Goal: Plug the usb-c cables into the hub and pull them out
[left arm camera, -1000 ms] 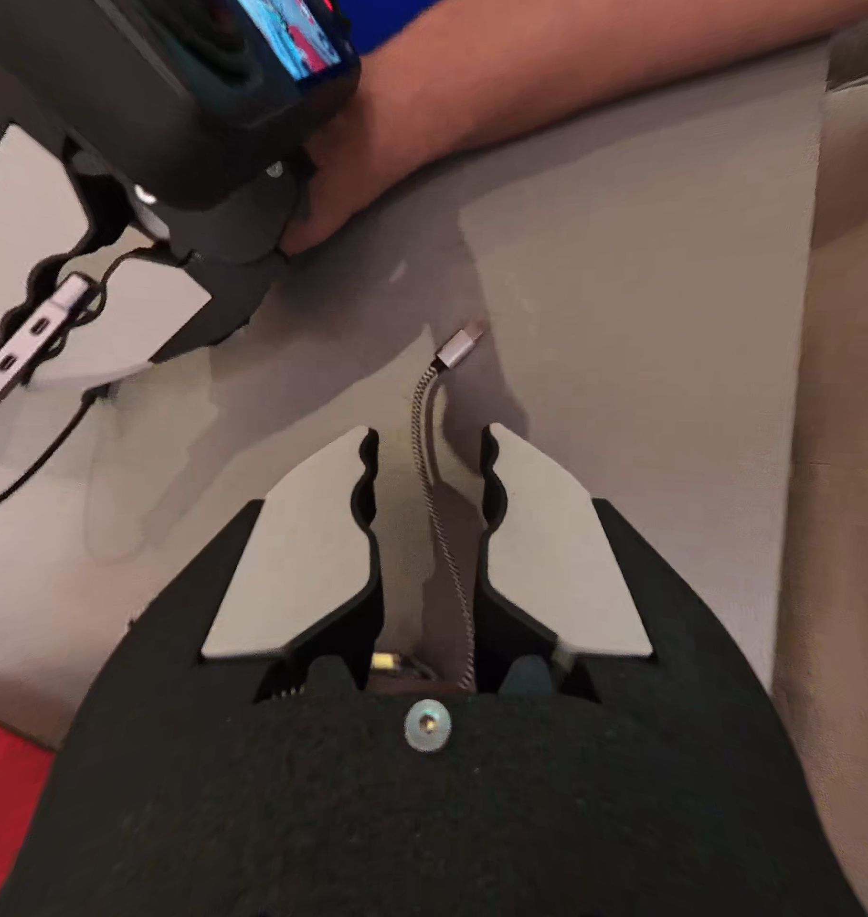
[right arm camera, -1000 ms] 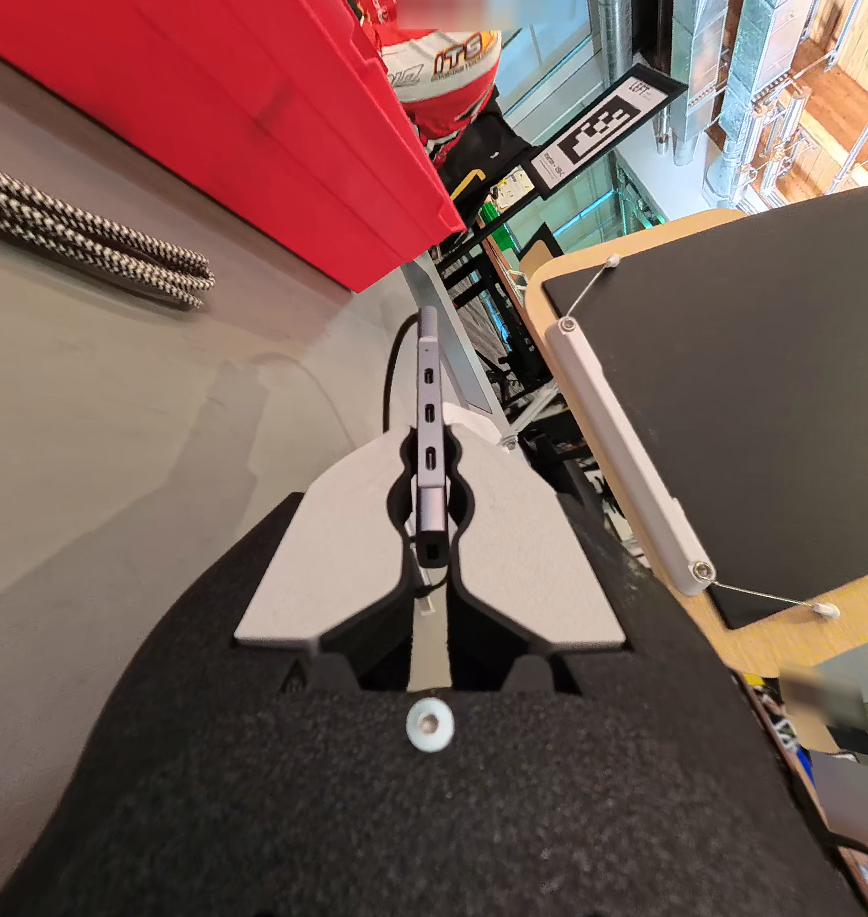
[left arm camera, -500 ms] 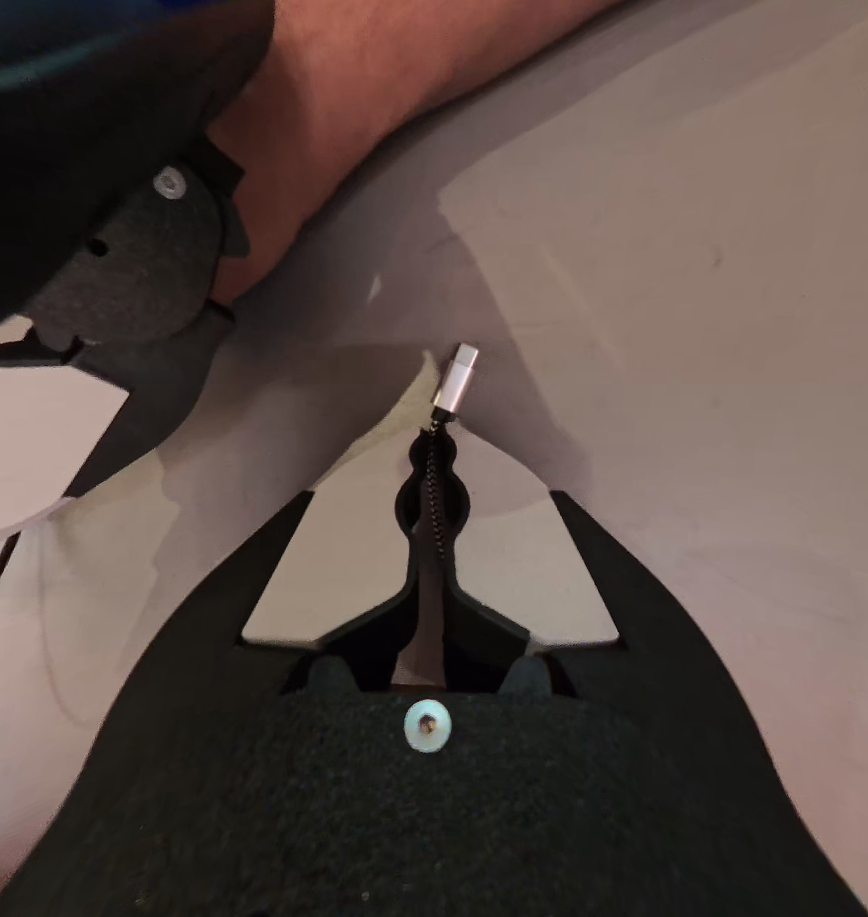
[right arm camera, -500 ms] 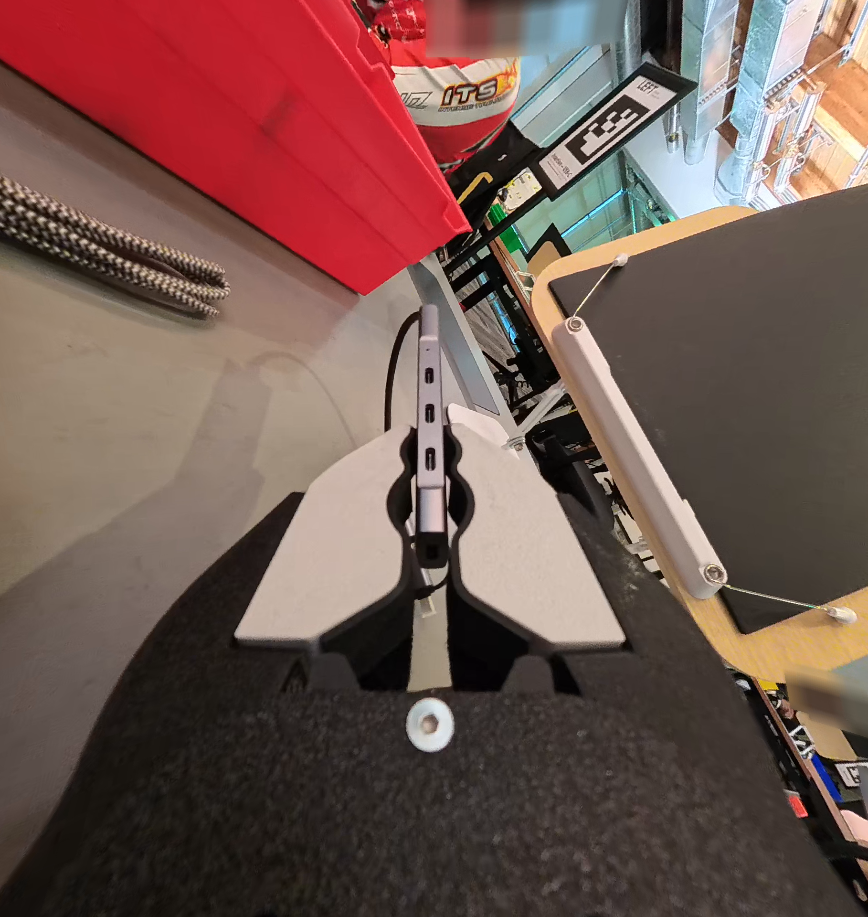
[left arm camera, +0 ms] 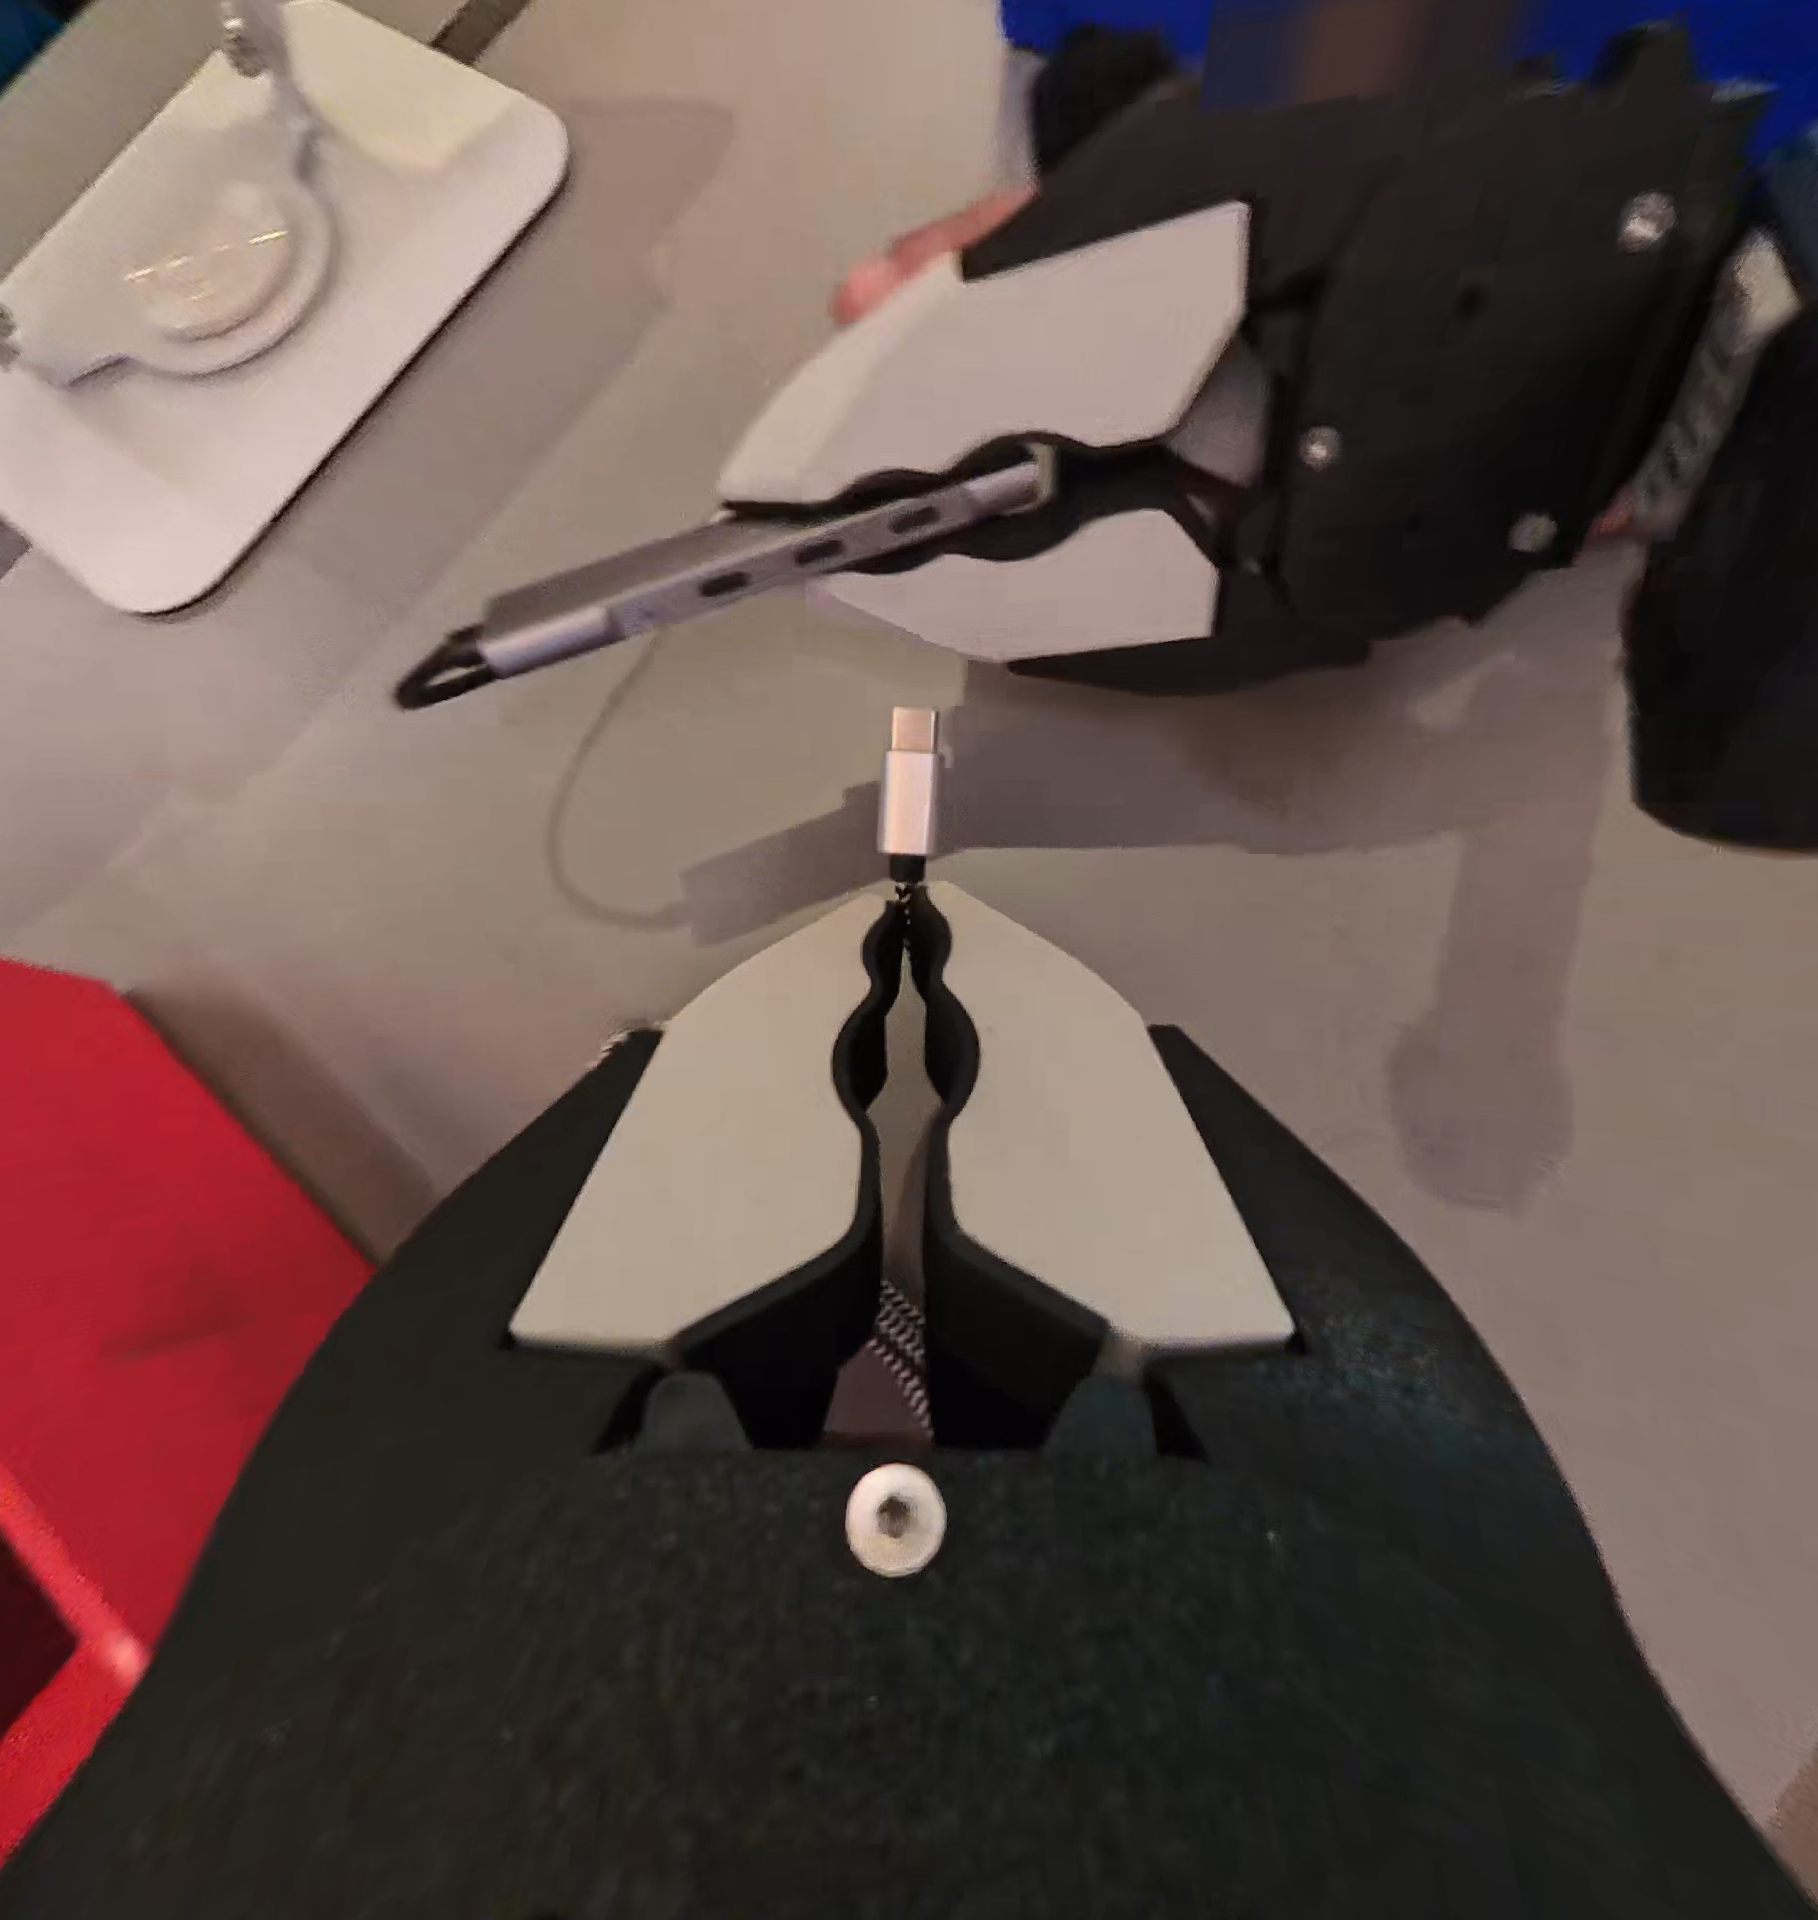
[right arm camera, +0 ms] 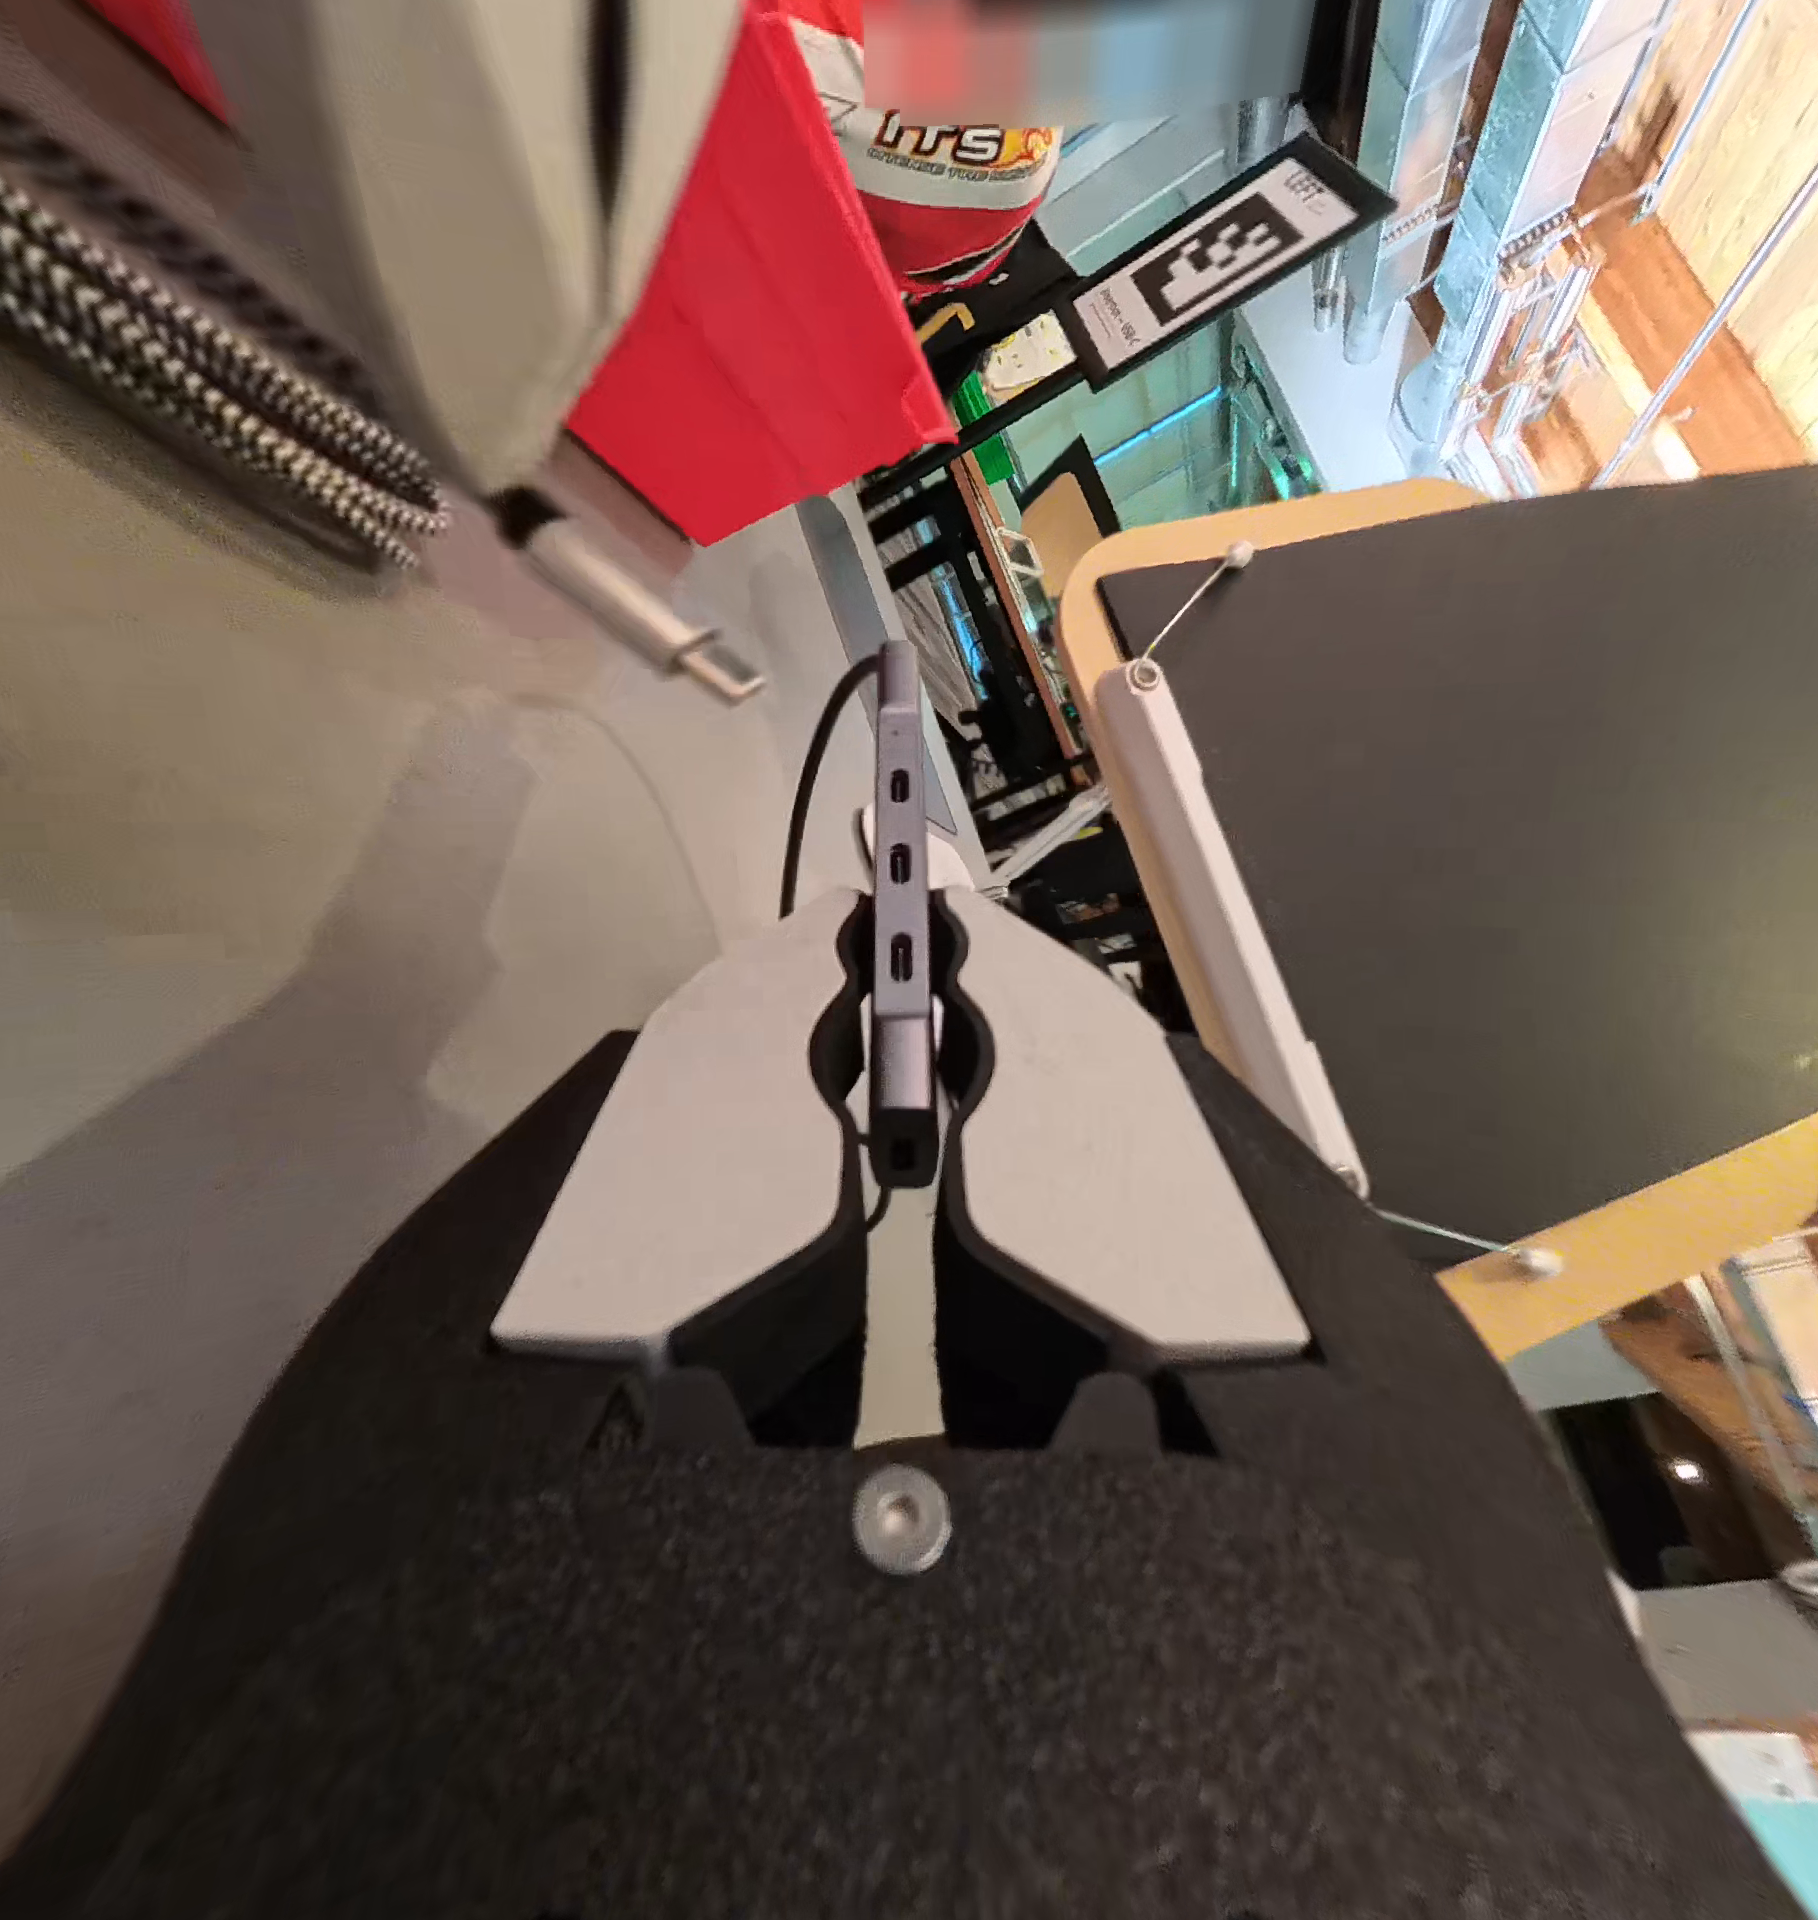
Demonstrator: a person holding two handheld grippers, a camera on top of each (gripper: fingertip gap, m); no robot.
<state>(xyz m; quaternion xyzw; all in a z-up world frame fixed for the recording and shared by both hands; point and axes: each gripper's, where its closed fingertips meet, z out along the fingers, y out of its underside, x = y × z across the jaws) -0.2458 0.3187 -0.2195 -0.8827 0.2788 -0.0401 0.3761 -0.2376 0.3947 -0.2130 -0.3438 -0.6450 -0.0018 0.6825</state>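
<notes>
My left gripper (left arm camera: 907, 914) is shut on a black-and-white braided cable (left arm camera: 900, 1340). The cable's silver USB-C plug (left arm camera: 910, 790) sticks out past the fingertips. The plug points at the side of a slim grey hub (left arm camera: 676, 597), a short gap below its ports. My right gripper (left arm camera: 780, 540) is shut on the hub's near end and holds it above the table. In the right wrist view, my right gripper (right arm camera: 900, 914) is shut on the hub (right arm camera: 903, 821), port side up. The plug (right arm camera: 645, 623) comes in from the upper left, close to the hub's far end.
A white stand base (left arm camera: 261, 312) lies on the grey table at the far left. A red bin (left arm camera: 105, 1195) is at the lower left. The hub's thin black lead (left arm camera: 593, 831) loops on the table. More braided cable (right arm camera: 209, 364) lies beside the red bin (right arm camera: 780, 312). A black board (right arm camera: 1507, 831) stands at the right. The tips of one gripper are about 8 cm away from the tips of the other.
My left gripper closed on the braided cable, lifted it off the table and swung towards the hub. The plug is now just short of the ports. My right gripper kept hold of the hub.
</notes>
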